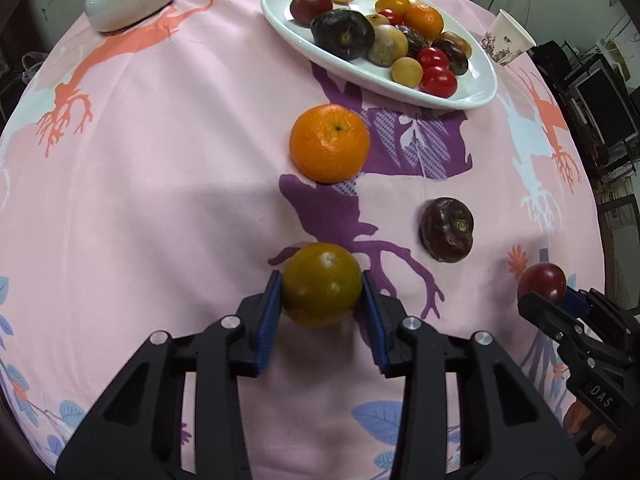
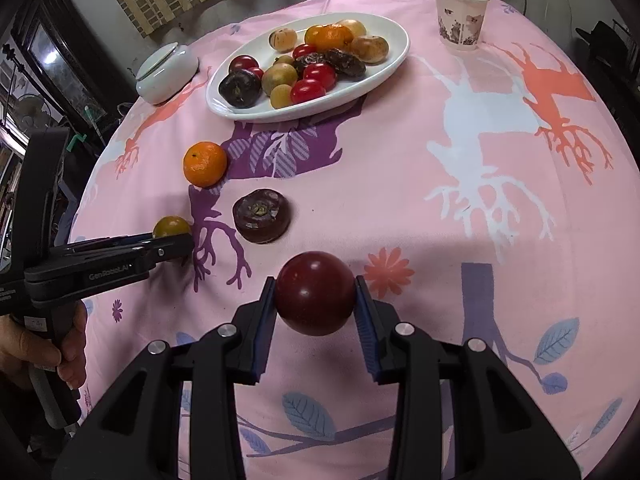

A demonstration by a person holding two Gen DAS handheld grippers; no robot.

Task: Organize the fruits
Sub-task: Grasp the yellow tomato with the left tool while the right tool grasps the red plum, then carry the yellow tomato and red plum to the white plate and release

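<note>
L gripper [image 1: 322,286] is closed on a green-orange citrus [image 1: 322,284], blue pads [image 1: 269,316] pressed to both its sides, fruit near the tablecloth's near edge; can't tell if it's lifted or still resting. R gripper [image 2: 315,294] is clamped on a dark red plum [image 2: 315,293], pads touching each side, also toward the near edge and to the right of the L one.

Loose fruit on the pink tablecloth [image 2: 400,184]: an orange mandarin [image 1: 329,143] mid-cloth, w/ bare cloth between it and the held citrus; a dark brown flattish fruit [image 1: 447,229] lies between the two grippers, a bit further in, apart from both.

White oval plate [image 1: 476,92] sits toward the far edge, piled w/ cherry tomatoes, small oranges, yellowish round fruits, dark wrinkled ones. Its near rim is just beyond the mandarin, not touching. Fruit fills most of the dish; bare rim strip shows along the near side and left end.

White lidded bowl [image 2: 168,74] at the far left edge, apart from the plate. Paper cup [image 2: 460,14] upright at the far right corner, near the plate's right end, small gap.

Right half of the cloth is open, as is the left-mid area between the bowl and L gripper.
</note>
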